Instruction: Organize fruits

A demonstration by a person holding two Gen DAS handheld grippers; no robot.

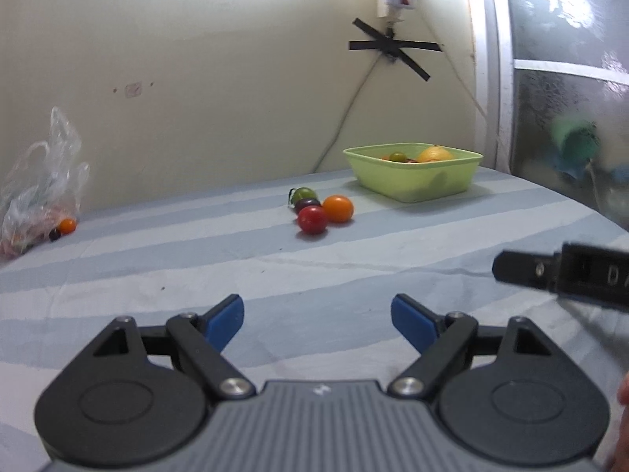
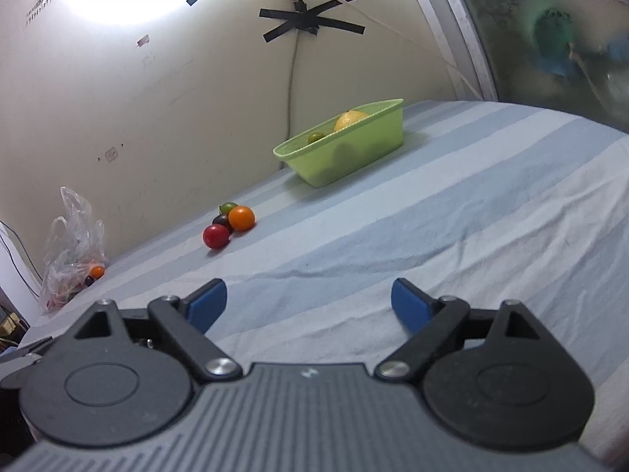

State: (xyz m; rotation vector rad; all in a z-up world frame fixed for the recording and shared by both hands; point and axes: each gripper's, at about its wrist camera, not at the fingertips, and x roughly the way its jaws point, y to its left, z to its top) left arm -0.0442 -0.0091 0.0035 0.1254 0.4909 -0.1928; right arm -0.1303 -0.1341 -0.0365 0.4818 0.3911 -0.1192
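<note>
I am holding both jaws released and wide, with nothing between them: my left gripper [image 1: 317, 316] and my right gripper [image 2: 309, 303] are hovering low over the striped bed sheet [image 2: 471, 204]. Four small fruits are lying loose together at about eleven o'clock from my right gripper: a red one [image 2: 215, 236], an orange one [image 2: 241, 218], a dark one [image 2: 222, 220] and a green one [image 2: 228, 207], all touching or nearly so. The green tub [image 2: 354, 153] is sitting farther away at twelve o'clock, already holding a yellow fruit [image 2: 350, 120]. I am thinking the red one, nearest, is best first: approaching low, closing gently so it is not rolling or squashing.
</note>
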